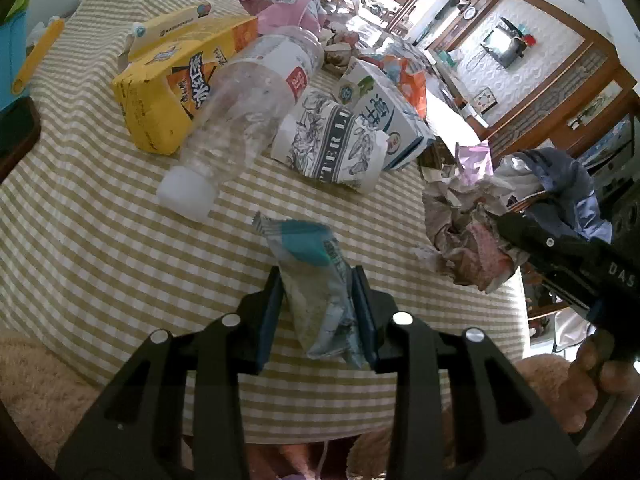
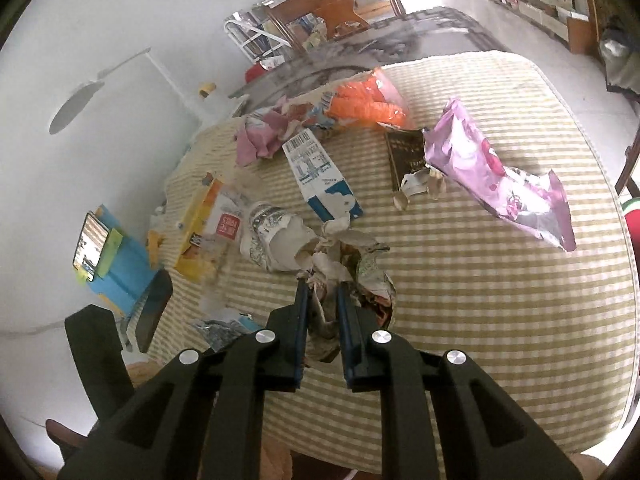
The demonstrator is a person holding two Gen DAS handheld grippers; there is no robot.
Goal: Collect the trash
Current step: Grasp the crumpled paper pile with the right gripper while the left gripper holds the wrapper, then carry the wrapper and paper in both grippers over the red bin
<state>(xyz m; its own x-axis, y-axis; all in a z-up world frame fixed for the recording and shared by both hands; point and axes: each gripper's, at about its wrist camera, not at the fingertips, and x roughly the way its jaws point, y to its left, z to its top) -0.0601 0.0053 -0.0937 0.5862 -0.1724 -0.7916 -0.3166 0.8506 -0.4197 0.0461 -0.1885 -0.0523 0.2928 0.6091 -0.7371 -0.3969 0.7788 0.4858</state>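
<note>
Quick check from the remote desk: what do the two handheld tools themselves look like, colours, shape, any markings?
Both match: the left tool and right tool have matte black angular bodies with triangular cut-outs, round silver pin heads at the joints, and two flat fingers lined with dark blue pads. Seen from the left wrist view, the right tool's black body carries white letters "DAS". No cables or sleeves show.

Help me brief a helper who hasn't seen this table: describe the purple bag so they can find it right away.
Start at the checked tablecloth covering the table. Near its far right side lies the purple bag, a crinkled, shiny foil wrapper, torn open, beside a dark booklet. It is the only glossy violet piece; the orange bag lies farther back.
</note>
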